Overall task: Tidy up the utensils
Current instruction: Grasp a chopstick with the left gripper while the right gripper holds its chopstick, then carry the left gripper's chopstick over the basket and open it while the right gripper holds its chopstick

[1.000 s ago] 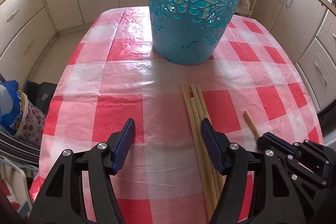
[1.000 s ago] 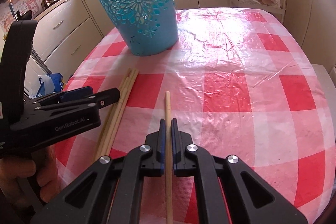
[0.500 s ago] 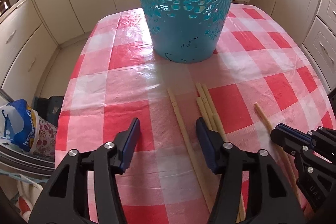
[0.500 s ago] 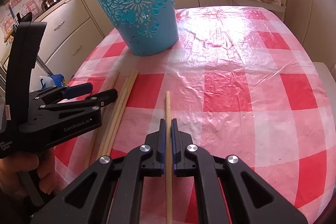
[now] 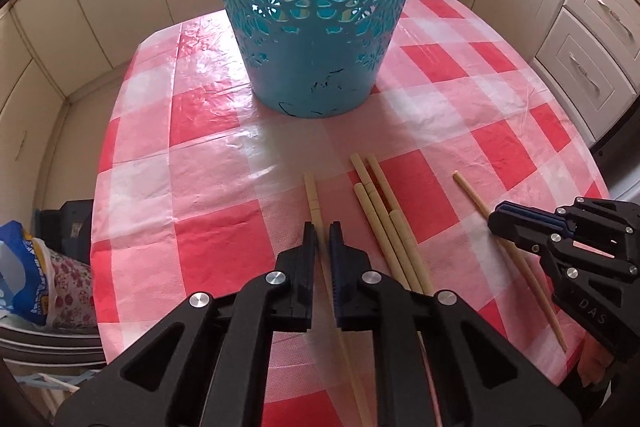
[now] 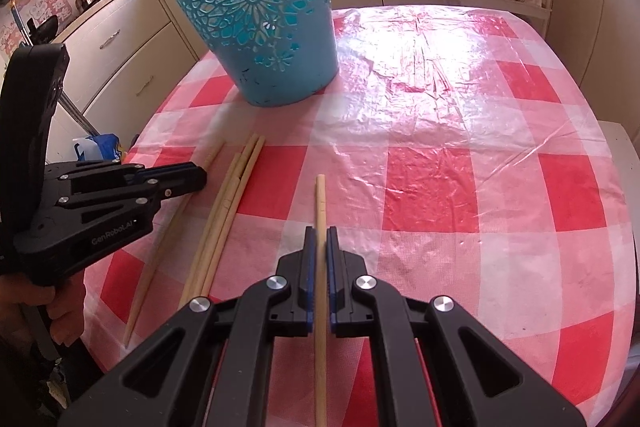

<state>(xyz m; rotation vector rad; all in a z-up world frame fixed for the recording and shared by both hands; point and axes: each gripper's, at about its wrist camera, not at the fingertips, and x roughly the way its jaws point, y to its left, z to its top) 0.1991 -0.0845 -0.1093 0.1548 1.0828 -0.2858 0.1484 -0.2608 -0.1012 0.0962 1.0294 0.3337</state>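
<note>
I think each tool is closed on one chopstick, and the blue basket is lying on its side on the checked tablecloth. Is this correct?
Not quite. The blue basket stands upright on the checked tablecloth, as the right wrist view shows. The rest holds: the left tool is closed on one chopstick, and the right tool on another chopstick.

The teal basket (image 5: 316,27) loses its whole rim off the top edge in the left wrist view, so no telling what's inside. The chopstick (image 5: 314,203) in the left tool (image 5: 322,239) disappears under the tool body, and its lower end runs off the bottom. Same deal with the right tool (image 6: 320,243): its chopstick (image 6: 320,195) runs out of the bottom edge. The bench (image 6: 440,131) near edge is covered by both tools.
</note>
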